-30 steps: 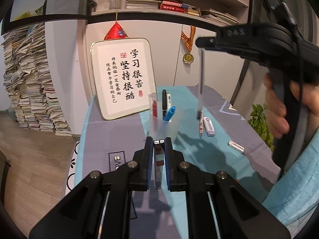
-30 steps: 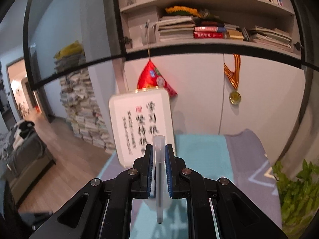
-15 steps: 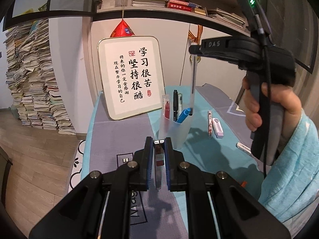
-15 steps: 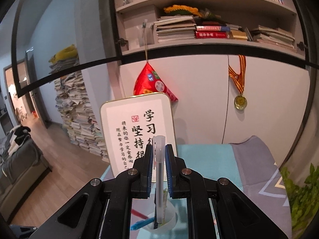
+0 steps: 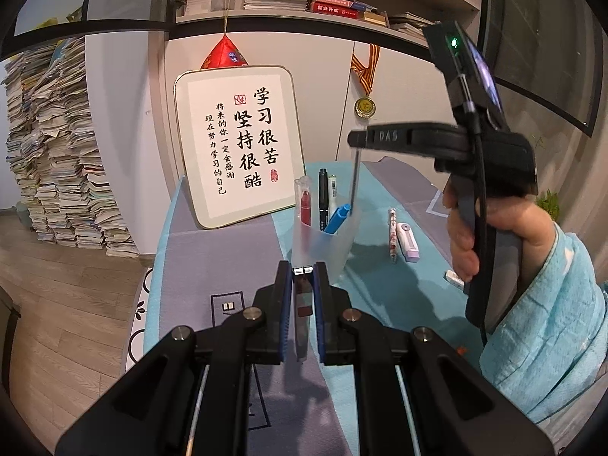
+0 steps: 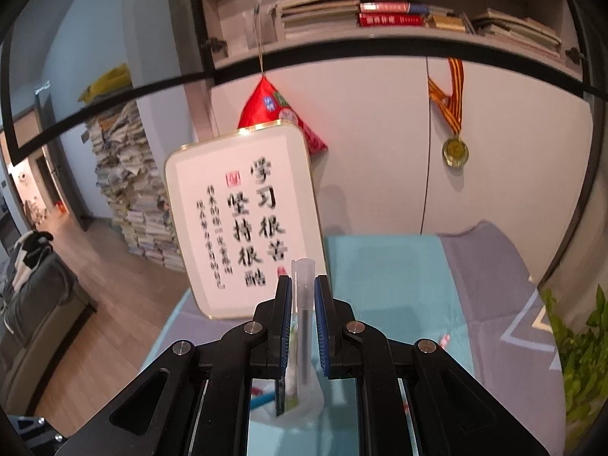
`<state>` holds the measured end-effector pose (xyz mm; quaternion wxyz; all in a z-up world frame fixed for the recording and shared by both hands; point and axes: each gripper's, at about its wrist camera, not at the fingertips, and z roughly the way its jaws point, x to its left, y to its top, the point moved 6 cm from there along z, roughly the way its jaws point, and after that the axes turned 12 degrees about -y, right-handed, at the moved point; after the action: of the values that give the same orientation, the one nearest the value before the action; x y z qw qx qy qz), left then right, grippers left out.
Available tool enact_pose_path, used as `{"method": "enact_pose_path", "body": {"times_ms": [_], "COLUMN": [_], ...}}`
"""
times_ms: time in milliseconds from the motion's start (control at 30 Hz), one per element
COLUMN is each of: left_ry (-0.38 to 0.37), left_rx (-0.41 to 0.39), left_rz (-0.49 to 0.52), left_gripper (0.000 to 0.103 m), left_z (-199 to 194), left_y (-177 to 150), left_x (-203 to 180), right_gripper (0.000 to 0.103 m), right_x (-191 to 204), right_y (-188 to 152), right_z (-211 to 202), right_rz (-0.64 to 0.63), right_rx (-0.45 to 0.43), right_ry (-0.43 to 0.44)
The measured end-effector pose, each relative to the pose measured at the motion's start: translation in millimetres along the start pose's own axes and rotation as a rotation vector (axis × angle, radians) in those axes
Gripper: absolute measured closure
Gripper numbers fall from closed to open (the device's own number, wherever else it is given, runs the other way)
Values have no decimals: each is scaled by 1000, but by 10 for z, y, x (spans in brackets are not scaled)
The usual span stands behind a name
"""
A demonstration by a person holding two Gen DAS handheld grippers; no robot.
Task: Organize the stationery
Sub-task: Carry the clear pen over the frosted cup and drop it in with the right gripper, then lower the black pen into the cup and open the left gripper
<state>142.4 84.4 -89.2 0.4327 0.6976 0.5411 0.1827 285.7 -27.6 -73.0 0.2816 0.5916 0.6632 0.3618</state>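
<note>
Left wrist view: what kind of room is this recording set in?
Probably a home study: a bookshelf loaded with books, tall paper stacks on the floor, and a cloth-covered table with a pen cup.

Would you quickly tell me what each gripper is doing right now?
Left gripper: closed on the near rim of the translucent pen cup.
Right gripper: closed on a grey pen, held upright over the cup.

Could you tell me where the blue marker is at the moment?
In the left wrist view the blue marker leans inside the clear pen cup at centre, right of the black pen, below the right gripper's grey pen.
</note>
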Motion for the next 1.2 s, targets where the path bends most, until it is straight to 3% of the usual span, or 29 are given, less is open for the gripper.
{"method": "enact_pose_path", "body": {"times_ms": [400, 500, 633, 733, 800, 933, 1033, 1200], "left_ry": [-5, -4, -3, -8, -13, -27, -35, -29], "left_rx": [-4, -9, -15, -19, -24, -30, -35, -68], "left_rz": [2, 4, 10, 22, 30, 41, 58, 95], "left_gripper": [94, 94, 94, 94, 94, 94, 94, 94], "left_z": [-37, -62, -83, -91, -101, -99, -93, -90], "left_y": [3, 8, 31, 58, 82, 143, 214, 414], "left_x": [-92, -114, -145, -191, -235, -335, -445, -643], "right_gripper": [90, 90, 89, 75, 57, 55, 54, 54], "right_x": [-24, -42, -108, -167, -230, -395, -617, -1004], "right_y": [-296, -369, -360, -362, -399, -532, -738, -1050], "right_z": [148, 182, 11, -207, -393, -641, -673, -687], "right_rz": [-13, -11, 1, 4, 0, -20, -24, 32], "right_rx": [121, 187, 158, 128, 101, 73, 129, 188], "right_ry": [5, 32, 38, 47, 46, -5, -66, -93]}}
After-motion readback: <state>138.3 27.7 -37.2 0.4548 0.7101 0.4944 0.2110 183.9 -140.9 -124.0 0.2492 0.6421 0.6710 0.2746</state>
